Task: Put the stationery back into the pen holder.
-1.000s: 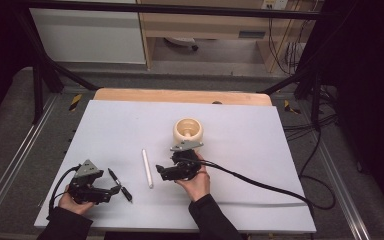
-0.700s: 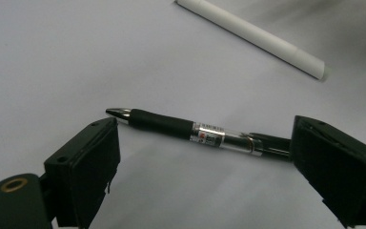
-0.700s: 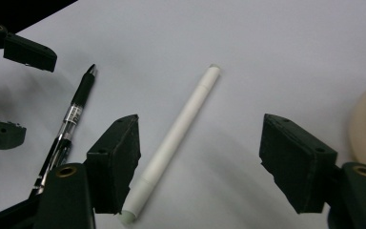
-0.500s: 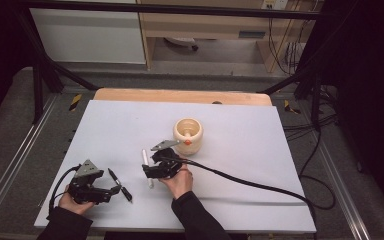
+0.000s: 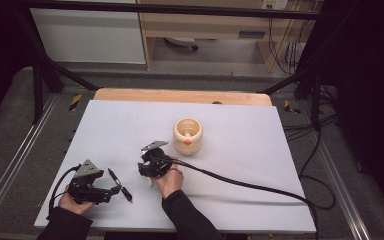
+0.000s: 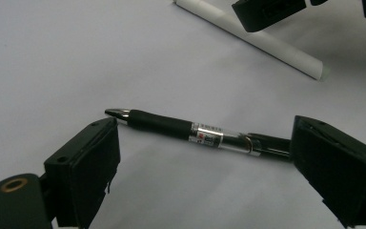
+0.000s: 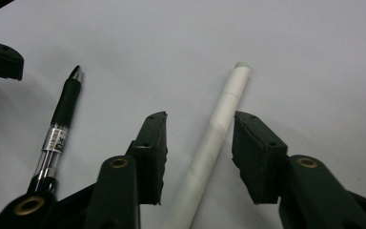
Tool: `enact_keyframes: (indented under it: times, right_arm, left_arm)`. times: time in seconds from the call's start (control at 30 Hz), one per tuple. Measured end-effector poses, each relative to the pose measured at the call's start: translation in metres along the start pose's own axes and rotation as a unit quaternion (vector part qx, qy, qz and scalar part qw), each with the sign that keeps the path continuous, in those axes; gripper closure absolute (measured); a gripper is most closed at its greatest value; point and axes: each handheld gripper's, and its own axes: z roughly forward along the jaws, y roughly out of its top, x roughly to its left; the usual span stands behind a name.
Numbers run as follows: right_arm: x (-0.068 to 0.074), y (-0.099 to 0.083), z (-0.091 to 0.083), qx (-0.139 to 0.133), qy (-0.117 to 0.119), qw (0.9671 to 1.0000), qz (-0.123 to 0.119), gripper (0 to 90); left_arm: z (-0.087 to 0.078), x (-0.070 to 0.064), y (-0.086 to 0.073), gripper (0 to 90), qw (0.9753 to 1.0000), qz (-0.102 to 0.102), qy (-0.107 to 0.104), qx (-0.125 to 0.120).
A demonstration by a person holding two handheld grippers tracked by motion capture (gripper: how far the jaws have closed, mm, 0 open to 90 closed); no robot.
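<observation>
In the high view, a white-covered worktop (image 5: 260, 145) is seen with a cream-coloured cup (image 5: 188, 135) standing near its middle, an orange mark on its near side. The left tool (image 5: 114, 189) is held low at the near left, with a black pen (image 5: 119, 184) lying just beside its tip; the right tool (image 5: 145, 166) is held by a hand (image 5: 169, 179) in front of the cup, its thick cable trailing off to the right. In the left gripper view, the left tool (image 6: 205, 162) is shown released, its jaws spread wide — the pen (image 6: 190, 132) lies crosswise between them on the worktop, apparently untouched by either jaw, and a white stick (image 6: 267, 43) is seen farther off beneath the other tool's jaw. In the right gripper view, the right tool (image 7: 199, 138) is likewise released, its jaws set on either side of the white stick (image 7: 217, 138) with a gap visible at each side, while the pen (image 7: 59, 129) lies off to the left.
</observation>
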Motion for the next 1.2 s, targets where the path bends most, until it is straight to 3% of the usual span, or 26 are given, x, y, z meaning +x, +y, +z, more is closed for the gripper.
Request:
enact_keyframes:
  times: [0.67,1.2]
  right_arm:
    - [-0.003,-0.005,0.012,0.016,-0.019,0.9997,0.002,72.0]
    - [-0.004,-0.003,0.010,0.033,-0.027,0.9990,0.012,74.4]
  left_arm:
    - [0.000,0.000,0.000,10.0,1.0000,0.001,0.000,0.000]
    - [0.000,0.000,0.000,10.0,1.0000,0.002,-0.001,0.001]
